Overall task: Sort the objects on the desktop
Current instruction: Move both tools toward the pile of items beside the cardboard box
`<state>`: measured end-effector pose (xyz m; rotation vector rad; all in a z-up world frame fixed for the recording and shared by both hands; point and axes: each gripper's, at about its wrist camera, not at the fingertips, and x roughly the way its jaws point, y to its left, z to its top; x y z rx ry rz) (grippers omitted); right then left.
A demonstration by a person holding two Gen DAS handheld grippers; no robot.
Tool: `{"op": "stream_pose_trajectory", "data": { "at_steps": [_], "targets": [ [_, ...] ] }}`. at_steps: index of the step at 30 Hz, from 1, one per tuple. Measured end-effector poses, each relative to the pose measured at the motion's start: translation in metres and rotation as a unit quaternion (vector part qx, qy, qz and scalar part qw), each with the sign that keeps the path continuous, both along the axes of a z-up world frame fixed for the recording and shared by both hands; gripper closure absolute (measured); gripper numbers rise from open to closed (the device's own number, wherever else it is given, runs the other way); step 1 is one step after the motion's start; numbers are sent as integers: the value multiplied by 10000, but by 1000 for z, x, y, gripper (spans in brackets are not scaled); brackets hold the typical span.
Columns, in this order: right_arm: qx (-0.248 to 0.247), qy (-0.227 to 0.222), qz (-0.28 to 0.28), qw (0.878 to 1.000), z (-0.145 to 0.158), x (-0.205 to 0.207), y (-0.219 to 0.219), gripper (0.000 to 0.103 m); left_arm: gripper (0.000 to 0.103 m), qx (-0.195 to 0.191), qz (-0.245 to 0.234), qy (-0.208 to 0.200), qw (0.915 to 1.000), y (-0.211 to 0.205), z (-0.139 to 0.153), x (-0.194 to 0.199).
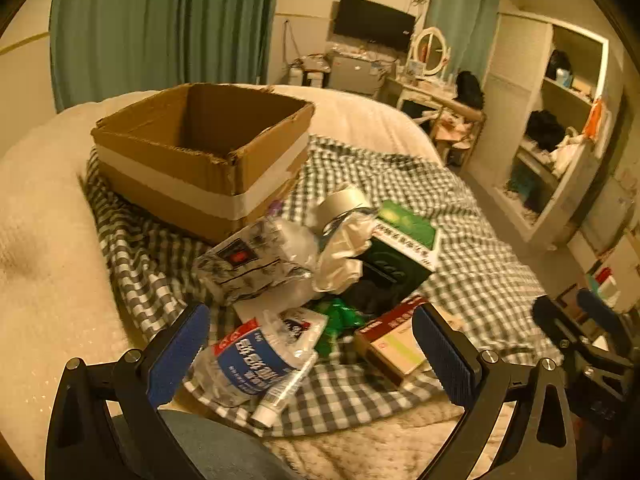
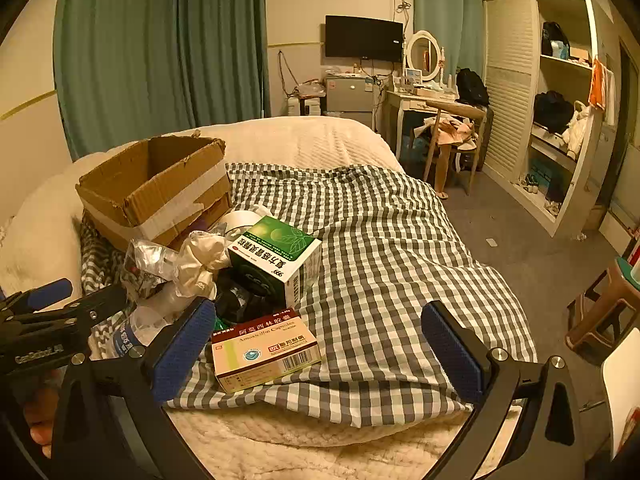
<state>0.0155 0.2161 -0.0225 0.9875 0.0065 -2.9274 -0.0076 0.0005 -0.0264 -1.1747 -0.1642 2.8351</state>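
Left wrist view: both claws spread wide, empty, above clutter at checked cloth (image 1: 460, 248) near edge.
Left gripper (image 1: 308, 354) over crushed bottle (image 1: 248, 364); right gripper (image 2: 320, 348) beside medicine box (image 2: 266, 350). Risk: slippery bottle squirting out, tube (image 1: 276, 394) dragged along; cardboard box (image 1: 200, 152) at far-left corner.

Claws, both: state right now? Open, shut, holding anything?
Left claw: open, holding nothing, above the crushed water bottle.
Right claw: open, holding nothing, near the red and beige medicine box.
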Motion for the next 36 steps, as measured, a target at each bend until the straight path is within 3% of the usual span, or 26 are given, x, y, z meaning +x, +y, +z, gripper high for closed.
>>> {"op": "stream_pose_trajectory", "data": {
  "at_steps": [7,11,15,22,25,30,33,36],
  "targets": [
    [-32,-51,50,10000,-9,-6,-1,0,0,195,21,-35,9998,-2,-10,-7],
    [56,-121,73,9999,-15,-10,-3,0,0,161,462,-211,9986,-8,-16,-15],
    [176,-174,140,9996,-24,-12,-6,0,0,556,585,-484,9956,-21,-22,-27],
    [-30,-453,533,9975,-44,-20,-13,0,0,277,460,-223,9983,-13,-22,-41],
    [-7,-571,784,9953,-55,-24,-21,0,0,432,332,-533,9971,-13,-35,-52],
    [53,-820,941,9922,-73,-30,-26,0,0,783,752,-874,9902,-33,-50,-68],
    [21,-923,870,9919,-79,-34,-20,0,0,840,956,-973,9871,-42,-55,-81],
    [265,-936,831,9918,-79,-39,-21,0,0,658,1045,-987,9874,-45,-56,-89]
  ]
}}
